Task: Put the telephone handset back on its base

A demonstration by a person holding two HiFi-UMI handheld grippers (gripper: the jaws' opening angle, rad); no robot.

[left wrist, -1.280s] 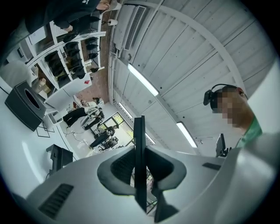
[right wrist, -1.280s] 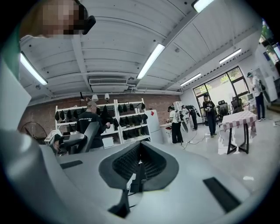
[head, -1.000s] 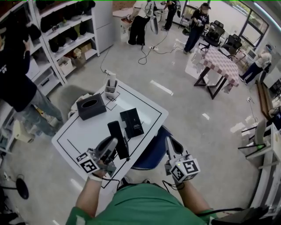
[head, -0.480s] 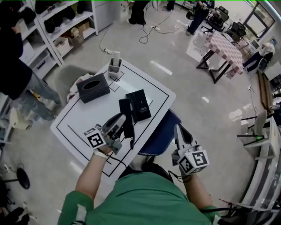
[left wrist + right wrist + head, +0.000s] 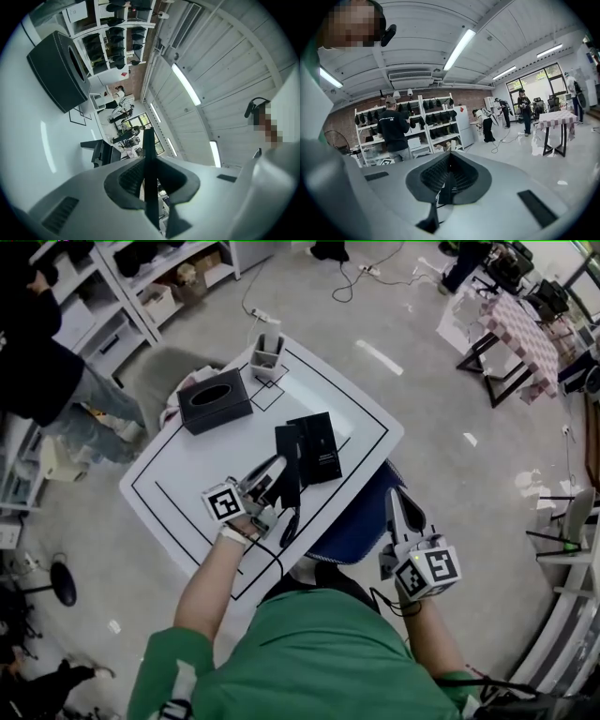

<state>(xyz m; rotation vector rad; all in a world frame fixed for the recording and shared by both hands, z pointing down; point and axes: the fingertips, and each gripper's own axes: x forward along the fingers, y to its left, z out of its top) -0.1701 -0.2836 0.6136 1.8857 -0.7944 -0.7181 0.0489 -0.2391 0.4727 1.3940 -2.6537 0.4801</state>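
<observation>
Black handset [image 5: 287,463] clamped in the left gripper [image 5: 274,472], just beside the base [image 5: 322,446] on the table [image 5: 187,486]; right gripper [image 5: 394,502] is pinched shut, empty, off the table.

White table [image 5: 178,498] with black lines, black tissue box [image 5: 216,399], grey holder [image 5: 268,354] behind the box, telephone base [image 5: 321,446] to its right

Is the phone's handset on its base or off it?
Off: the left gripper holds the handset beside the base, not seated.

grey floor [image 5: 441,507] | shelving [image 5: 122,296] – left | checkered table [image 5: 520,329] – right | strip lights [image 5: 459,47] overhead
</observation>
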